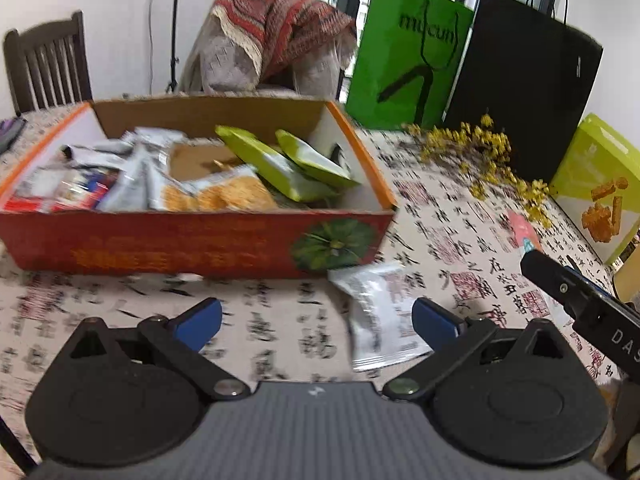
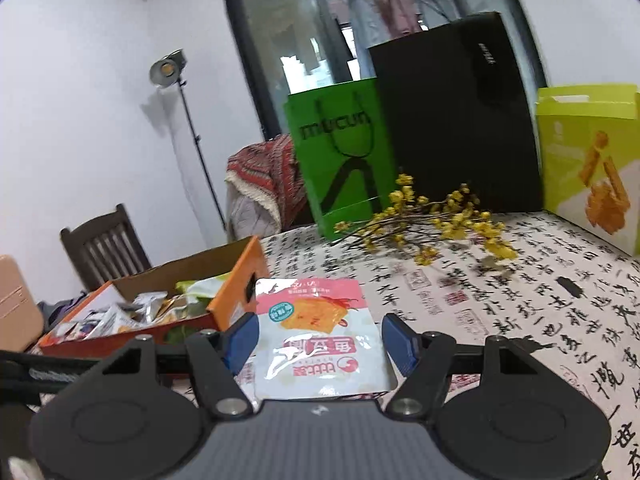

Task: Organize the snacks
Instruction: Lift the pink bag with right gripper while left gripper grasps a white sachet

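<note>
An orange cardboard box [image 1: 192, 240] holds several snack packets, among them two green ones [image 1: 280, 164]. It also shows in the right wrist view [image 2: 236, 280]. My left gripper [image 1: 316, 320] is open and empty above the tablecloth, near a silver-white packet [image 1: 380, 312] lying by its right finger. My right gripper [image 2: 318, 338] is open, with its fingers on either side of a pink-and-white snack packet [image 2: 316, 332] lying on the table. The right gripper's body shows at the right edge of the left wrist view [image 1: 580, 304].
A green paper bag [image 1: 404, 52] and a black bag [image 1: 524, 80] stand at the back. Yellow dried flowers [image 1: 492, 160] lie before them. A lime snack box [image 2: 592, 160] stands right. A dark wooden chair [image 1: 48, 64] and a draped armchair [image 1: 272, 40] are behind the table.
</note>
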Tool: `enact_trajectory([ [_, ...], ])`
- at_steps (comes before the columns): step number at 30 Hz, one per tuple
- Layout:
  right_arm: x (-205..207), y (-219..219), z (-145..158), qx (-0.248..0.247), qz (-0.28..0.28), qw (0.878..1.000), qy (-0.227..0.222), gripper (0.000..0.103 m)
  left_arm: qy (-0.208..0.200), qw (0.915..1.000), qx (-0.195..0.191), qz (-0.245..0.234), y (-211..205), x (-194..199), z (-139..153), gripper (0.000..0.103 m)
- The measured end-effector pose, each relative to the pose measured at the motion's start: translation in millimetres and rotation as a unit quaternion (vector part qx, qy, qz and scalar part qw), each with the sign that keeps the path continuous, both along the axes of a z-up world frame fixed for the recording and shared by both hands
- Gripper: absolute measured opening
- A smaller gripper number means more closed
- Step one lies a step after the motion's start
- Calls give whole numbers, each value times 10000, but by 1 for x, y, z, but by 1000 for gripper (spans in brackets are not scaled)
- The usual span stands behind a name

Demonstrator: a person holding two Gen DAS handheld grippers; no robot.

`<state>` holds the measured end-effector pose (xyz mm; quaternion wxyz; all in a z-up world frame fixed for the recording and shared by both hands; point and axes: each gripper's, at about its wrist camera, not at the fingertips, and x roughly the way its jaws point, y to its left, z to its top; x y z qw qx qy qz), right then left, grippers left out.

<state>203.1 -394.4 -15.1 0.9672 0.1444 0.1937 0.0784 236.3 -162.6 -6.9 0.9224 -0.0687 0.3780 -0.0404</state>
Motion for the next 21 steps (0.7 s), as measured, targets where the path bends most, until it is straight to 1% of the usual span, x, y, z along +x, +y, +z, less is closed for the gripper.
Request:
enact_trajectory([
  [2,1,-4,-2,-3,-145,9999,-20,68,90,9999,6,52,-10,8,-6,103],
  [6,-3,-16,-4,173,-451,9988,-24,68,224,9994,-9,261,-26,22,-16,103],
  [10,-6,-24,-3,167,-775,9967,-173,68,228,9980,196,562,-40,33,-24,103],
  [14,-7,-23,-3,85,-811,9963,-280,68,301,9956,418,783,-50,41,-30,103],
  [16,-7,-22,-3,45,-791,9964,-291,68,348,9946,452,866,-51,43,-33,103],
  [18,-7,-21,-3,17,-784,9965,-285,68,312,9932,573,963,-54,44,-35,103],
  [19,-7,-20,-3,9,-779,9966,-285,68,309,9927,624,986,-55,44,-35,102],
  [21,-8,-20,-2,9,-774,9966,-285,68,254,9916,764,1013,-58,43,-36,93],
])
